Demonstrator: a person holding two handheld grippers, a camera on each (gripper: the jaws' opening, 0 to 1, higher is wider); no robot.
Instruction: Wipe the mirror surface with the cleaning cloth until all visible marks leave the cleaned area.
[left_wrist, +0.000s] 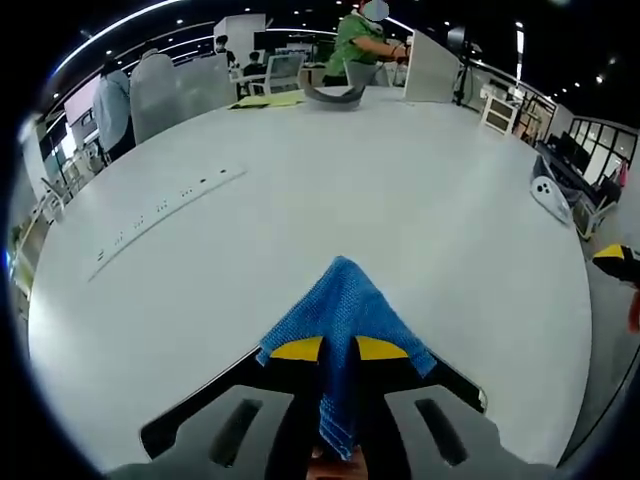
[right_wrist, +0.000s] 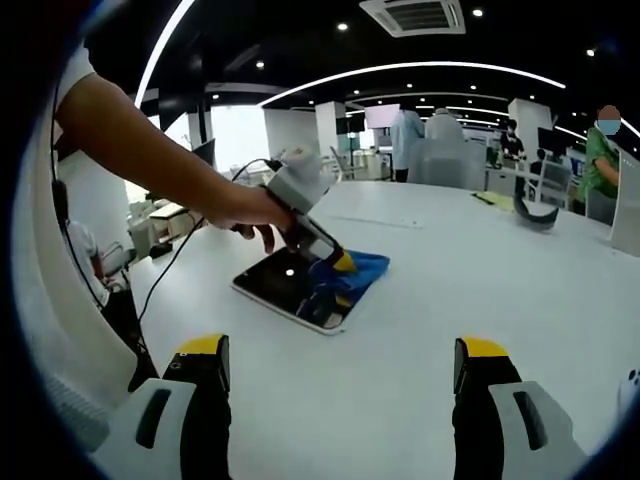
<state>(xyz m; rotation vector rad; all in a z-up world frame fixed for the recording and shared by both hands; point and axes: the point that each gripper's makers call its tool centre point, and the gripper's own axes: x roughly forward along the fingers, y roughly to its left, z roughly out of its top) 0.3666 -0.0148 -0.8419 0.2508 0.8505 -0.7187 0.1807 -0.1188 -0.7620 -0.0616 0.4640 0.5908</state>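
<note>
Near the desk's (right_wrist: 420, 380) left edge the mirror (right_wrist: 285, 285) lies flat, its right end under the cloth (right_wrist: 355, 270) clenched by the left claw (right_wrist: 340, 262) (right claw (right_wrist: 340, 375) released, well back).

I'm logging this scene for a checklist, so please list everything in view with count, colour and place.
Cleaning cloth: one, blue, clamped between the left gripper's jaws, one end lying on the mirror's right end.
Mirror: one, dark reflective rectangle with a pale edge, flat on the table under the left gripper.
Table: one, white, large and round.
Curved band: one, grey, at the table's far edge.
Sheet: one, yellow, beside the curved band.
Bystanders: a few in the background, one in a green top.
Cable: one, black, running off the table's left edge.
Left gripper: one, white with yellow tips, shut on the cloth.
Hand: one, holding the left gripper.
Right gripper: one, jaws wide apart, empty, above the table.
</note>
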